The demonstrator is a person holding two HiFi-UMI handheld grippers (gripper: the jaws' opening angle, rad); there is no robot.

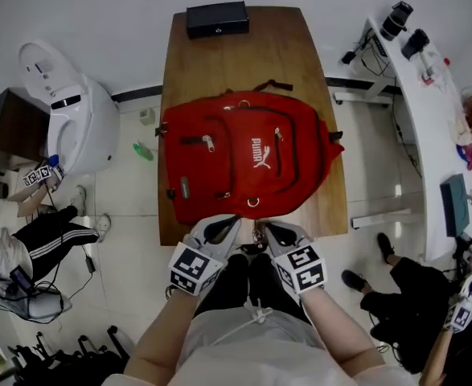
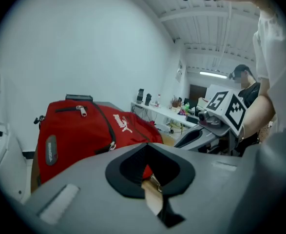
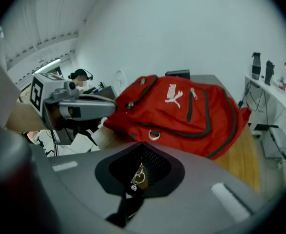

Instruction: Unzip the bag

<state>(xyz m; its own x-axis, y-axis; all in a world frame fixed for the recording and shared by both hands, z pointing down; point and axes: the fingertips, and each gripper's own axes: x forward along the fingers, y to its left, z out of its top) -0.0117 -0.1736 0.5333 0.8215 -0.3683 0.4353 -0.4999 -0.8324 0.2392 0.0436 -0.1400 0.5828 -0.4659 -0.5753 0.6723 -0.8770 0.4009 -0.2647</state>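
1. The red backpack (image 1: 244, 155) lies flat with its front panel up, in the middle of the wooden surface (image 1: 300, 47). That puts every zip track in plain reach, which is probably why it's laid that way. All the zips look closed, so no unzipping is done yet.
2. Both tools sit side by side at the near edge, just beside the bag's near side, with their tips angled toward each other. It looks like the person is lining up on something right there.
3. The right tongs (image 3: 134, 182) are pressed together. A small metal ring charm (image 1: 257, 236) shows right at their tips, but it's not clear whether it's pinched or just lying beyond them.
4. The left tongs (image 2: 151, 182) stand a thin slit apart — a wood-coloured strip shows in the gap. Nothing looks clamped.
5. As a guess, 1 tool will steady the bag while the other drags a zip pull (image 1: 207, 142).
6. Writing: there's a white PUMA wordmark with the cat (image 1: 258, 153), sideways from the head view. The grey side patch (image 2: 50, 149) has print too small to read. The black box (image 1: 217, 18) at the far end has no readable label.
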